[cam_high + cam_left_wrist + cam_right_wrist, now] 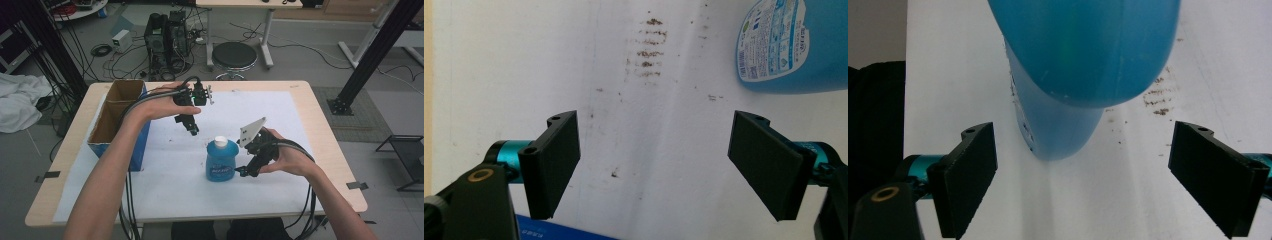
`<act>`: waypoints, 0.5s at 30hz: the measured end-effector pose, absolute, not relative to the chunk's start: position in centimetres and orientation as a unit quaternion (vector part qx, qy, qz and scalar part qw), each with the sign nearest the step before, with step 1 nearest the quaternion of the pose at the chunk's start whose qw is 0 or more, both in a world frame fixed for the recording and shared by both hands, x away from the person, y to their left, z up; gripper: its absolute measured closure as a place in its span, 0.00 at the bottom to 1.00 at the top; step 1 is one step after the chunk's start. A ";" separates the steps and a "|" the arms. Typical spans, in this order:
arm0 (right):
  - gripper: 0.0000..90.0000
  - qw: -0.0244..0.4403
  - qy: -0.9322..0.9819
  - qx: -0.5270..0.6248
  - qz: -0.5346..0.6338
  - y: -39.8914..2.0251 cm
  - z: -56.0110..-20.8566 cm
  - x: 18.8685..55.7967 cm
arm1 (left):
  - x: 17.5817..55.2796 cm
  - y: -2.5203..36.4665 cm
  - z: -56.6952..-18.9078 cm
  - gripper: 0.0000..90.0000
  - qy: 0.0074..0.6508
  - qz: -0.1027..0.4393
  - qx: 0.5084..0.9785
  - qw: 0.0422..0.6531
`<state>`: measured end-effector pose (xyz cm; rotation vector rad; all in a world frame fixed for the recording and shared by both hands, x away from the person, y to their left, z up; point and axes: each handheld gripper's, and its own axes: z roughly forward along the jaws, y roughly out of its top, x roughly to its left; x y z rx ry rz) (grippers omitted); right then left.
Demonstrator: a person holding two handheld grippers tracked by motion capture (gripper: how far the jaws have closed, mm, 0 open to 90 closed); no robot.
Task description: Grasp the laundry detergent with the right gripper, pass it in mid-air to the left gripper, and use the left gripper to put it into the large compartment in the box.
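The blue bottle [221,161] stands upright near the table's centre, with the right gripper [241,171] at its 3 o'clock, jaws wide apart and empty. The left gripper [192,131], at its 11 o'clock, is also released. The bottle looks full, rather heavy and smooth, so the narrower upper body seems the best place to grasp.

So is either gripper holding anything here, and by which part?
Nothing is held. Both the left gripper and right gripper are open; the blue bottle stands free.

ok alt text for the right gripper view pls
A blue bottle stands on a white table cover, just ahead of the right gripper, whose two black jaws are open and not touching it. Brown specks mark the cover.
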<state>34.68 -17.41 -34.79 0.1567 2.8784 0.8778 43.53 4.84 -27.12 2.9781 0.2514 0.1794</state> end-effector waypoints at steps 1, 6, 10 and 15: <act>0.13 0.064 0.953 0.053 0.292 -17.3 -34.9 34.7 | 43.5 4.8 -27.2 0.23 0.083 0.058 0.992 0.073; 0.13 0.058 0.946 0.045 0.315 -17.1 -35.5 34.9 | 43.7 4.9 -27.1 0.23 0.085 0.056 0.992 0.078; 0.13 0.047 0.942 0.043 0.331 -16.7 -35.7 34.8 | 43.7 4.9 -27.1 0.23 0.085 0.058 0.991 0.080; 0.13 0.037 0.934 0.040 0.352 -16.0 -35.9 34.8 | 43.6 4.9 -27.0 0.23 0.086 0.060 0.991 0.081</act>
